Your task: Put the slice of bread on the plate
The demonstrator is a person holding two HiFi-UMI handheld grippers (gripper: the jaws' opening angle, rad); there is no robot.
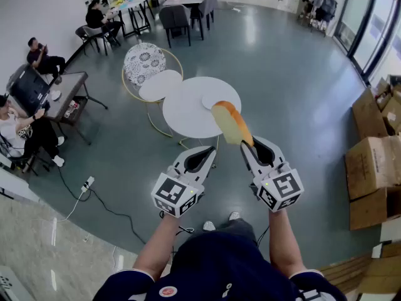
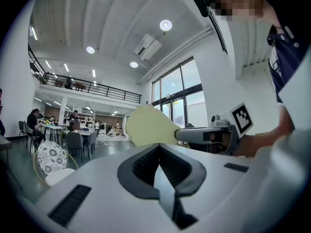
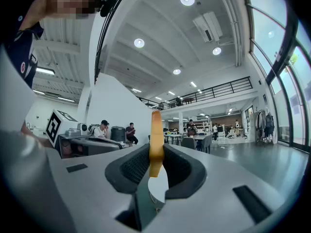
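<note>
Currently R gripper (image 1: 246, 144) clamps bread (image 1: 231, 123) on edge, long axis fwd; plate (image 1: 212, 101) lies ahead of jaws, slightly left, below. L gripper (image 1: 210, 150) closed, empty

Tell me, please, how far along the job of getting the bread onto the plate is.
Done: the tan-crusted slice of bread is picked up, clamped edge-on in the right gripper's jaws. In hand: it is held up in the air, not yet down at the round white table. Left: set it on the small white plate there and let go. The left gripper is shut and empty.
</note>
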